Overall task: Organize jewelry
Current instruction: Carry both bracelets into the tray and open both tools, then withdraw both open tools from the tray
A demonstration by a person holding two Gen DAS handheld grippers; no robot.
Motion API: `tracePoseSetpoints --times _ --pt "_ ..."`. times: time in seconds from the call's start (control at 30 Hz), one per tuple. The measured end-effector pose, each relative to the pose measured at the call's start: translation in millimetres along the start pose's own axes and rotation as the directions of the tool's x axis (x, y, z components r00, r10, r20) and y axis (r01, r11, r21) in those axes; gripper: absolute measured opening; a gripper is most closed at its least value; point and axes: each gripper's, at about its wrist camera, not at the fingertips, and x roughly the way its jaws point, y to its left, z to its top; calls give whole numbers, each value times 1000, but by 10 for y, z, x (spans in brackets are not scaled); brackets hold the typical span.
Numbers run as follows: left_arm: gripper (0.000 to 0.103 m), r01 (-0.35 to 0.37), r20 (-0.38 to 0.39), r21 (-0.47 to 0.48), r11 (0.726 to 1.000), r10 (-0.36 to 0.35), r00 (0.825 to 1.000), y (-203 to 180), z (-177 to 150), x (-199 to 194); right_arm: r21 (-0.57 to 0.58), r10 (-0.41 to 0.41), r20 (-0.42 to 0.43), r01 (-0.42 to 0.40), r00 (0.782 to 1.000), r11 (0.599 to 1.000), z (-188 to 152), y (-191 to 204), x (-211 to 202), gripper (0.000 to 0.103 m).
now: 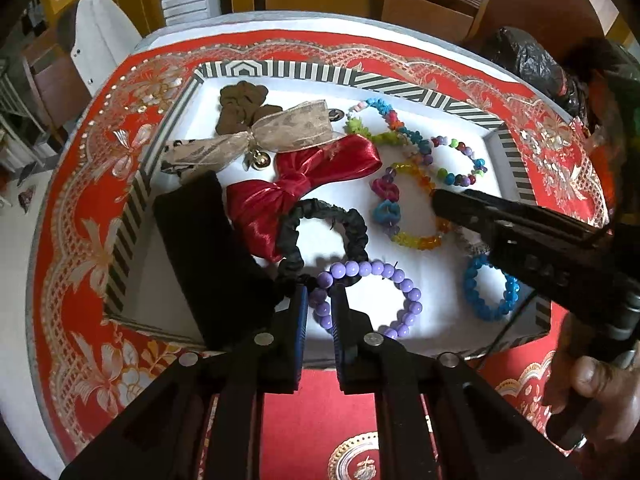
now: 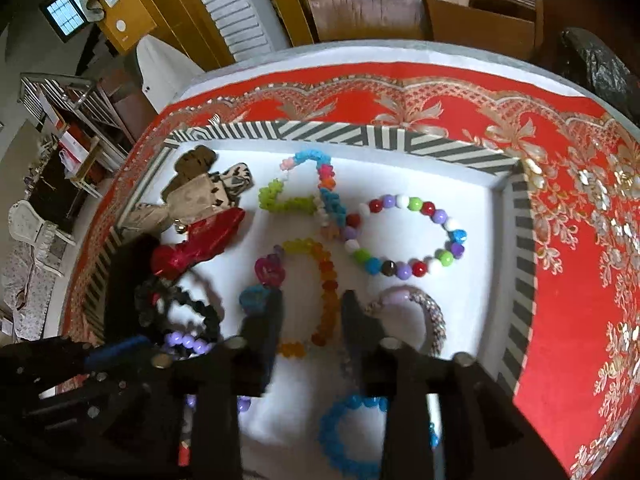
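Observation:
A striped-rim white tray [image 1: 400, 88] [image 2: 400, 138] holds bows and bead bracelets. My left gripper [image 1: 320, 294] is shut on the purple bead bracelet [image 1: 384, 272] at the tray's near edge; the beads sit between its fingers. My right gripper [image 2: 312, 300] is open over the orange-yellow bracelet [image 2: 328, 280], its fingers on either side of it. It shows in the left wrist view [image 1: 440, 200] low over that bracelet [image 1: 416, 240]. The purple bracelet [image 2: 188, 340] shows at the left in the right wrist view.
In the tray: red bow [image 1: 304, 188], beige bow [image 1: 272, 136], brown flower [image 1: 240, 100], black scrunchie [image 1: 320, 232], black box [image 1: 200, 248], blue bracelet [image 1: 488, 292], multicolour bracelet [image 2: 404, 236], sparkly bangle [image 2: 432, 312]. Red patterned cloth [image 1: 80, 240] covers the table. Black bag [image 1: 528, 60] at back right.

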Motion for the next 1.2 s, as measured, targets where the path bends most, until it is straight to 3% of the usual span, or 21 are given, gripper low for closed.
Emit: tracePoseSetpoints --times 0.33,0.5,1.2 --pt "0 -31 86 21 999 29 996 -43 -96 -365 25 -52 158 49 986 999 -258 -11 -786 47" --pt "0 -34 113 17 999 32 993 -42 -127 -512 29 -73 188 69 980 997 -421 49 -1043 56" --pt "0 -71 214 25 997 64 975 -80 -397 -988 -3 -108 238 112 965 994 -770 279 -1421 57"
